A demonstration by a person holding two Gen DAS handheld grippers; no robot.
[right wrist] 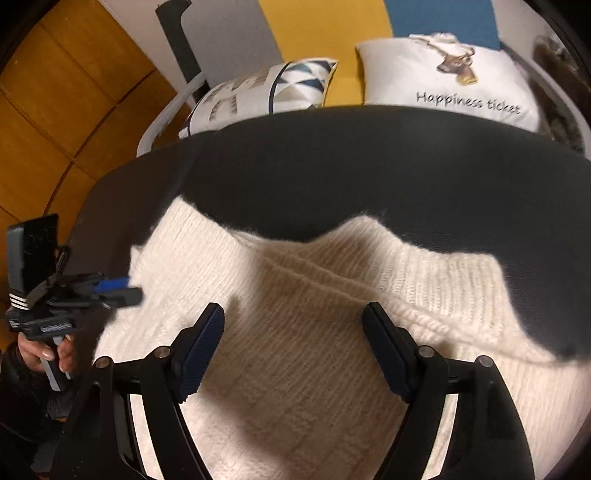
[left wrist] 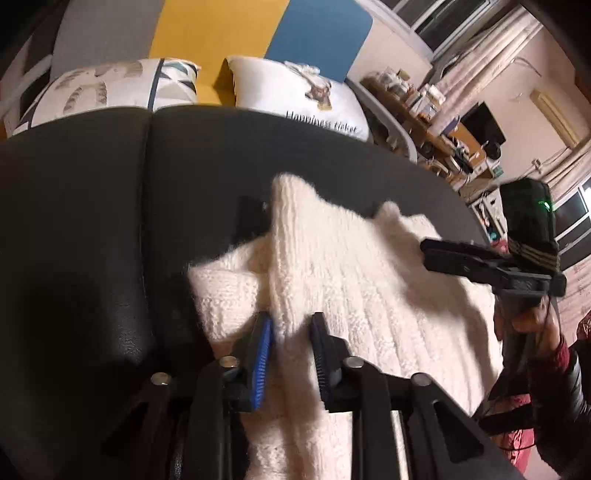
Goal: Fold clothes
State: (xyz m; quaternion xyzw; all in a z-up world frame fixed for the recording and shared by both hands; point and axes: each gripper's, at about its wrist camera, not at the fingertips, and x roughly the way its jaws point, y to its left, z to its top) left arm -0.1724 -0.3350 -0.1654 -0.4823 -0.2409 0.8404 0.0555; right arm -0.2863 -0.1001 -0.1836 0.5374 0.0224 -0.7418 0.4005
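Observation:
A cream knitted sweater lies spread on a black cushioned surface. In the left wrist view my left gripper is shut on a raised fold of the sweater near its left edge, with knit bunched between the blue pads. My right gripper hovers low over the middle of the sweater with its fingers wide apart and nothing between them. Each gripper shows in the other's view: the right gripper over the sweater's right side, the left gripper at the sweater's left edge, held by a hand.
Two printed pillows lean behind the black surface against a grey, yellow and blue backrest. A wooden floor lies to the left. A cluttered shelf and desk stand at the far right.

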